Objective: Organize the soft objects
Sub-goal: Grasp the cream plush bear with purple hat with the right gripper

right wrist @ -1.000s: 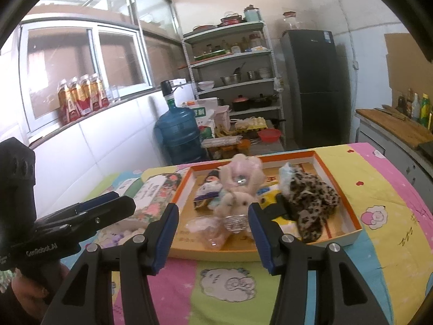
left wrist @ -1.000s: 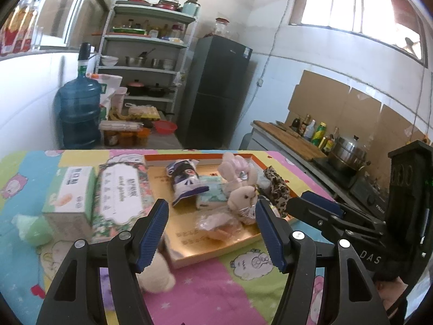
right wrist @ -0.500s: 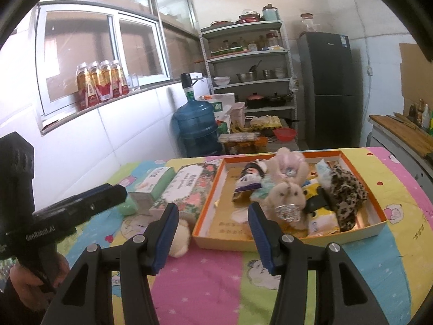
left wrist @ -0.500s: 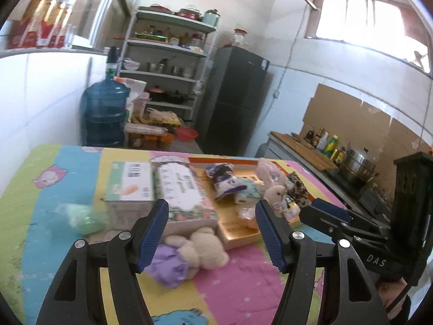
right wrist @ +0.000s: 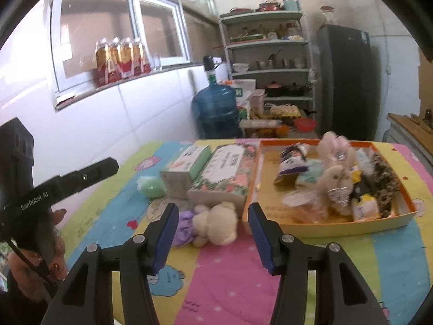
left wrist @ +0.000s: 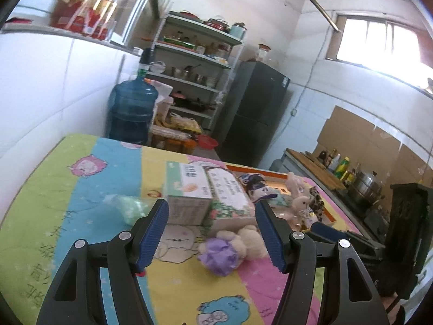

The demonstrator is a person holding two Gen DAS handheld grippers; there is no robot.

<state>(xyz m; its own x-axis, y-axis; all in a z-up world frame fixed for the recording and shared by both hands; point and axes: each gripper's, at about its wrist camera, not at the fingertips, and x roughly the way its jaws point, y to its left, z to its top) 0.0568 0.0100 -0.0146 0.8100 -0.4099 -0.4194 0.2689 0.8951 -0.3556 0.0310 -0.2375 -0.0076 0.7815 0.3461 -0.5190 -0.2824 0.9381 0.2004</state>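
Cartoon-print table (right wrist: pixel 270 276) — tray (right wrist: pixel 338 228), two boxes (right wrist: pixel 224 176), bear (right wrist: pixel 216 223).

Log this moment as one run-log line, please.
left gripper: open, empty | right gripper: open, empty | teddy bear: on table, outside tray

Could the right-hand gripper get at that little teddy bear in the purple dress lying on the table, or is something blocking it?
Probably yes. The right gripper is open and empty, and the teddy bear lies out on the tablecloth just ahead of its fingers. The floral box and orange tray sit behind and beside it, not in front.
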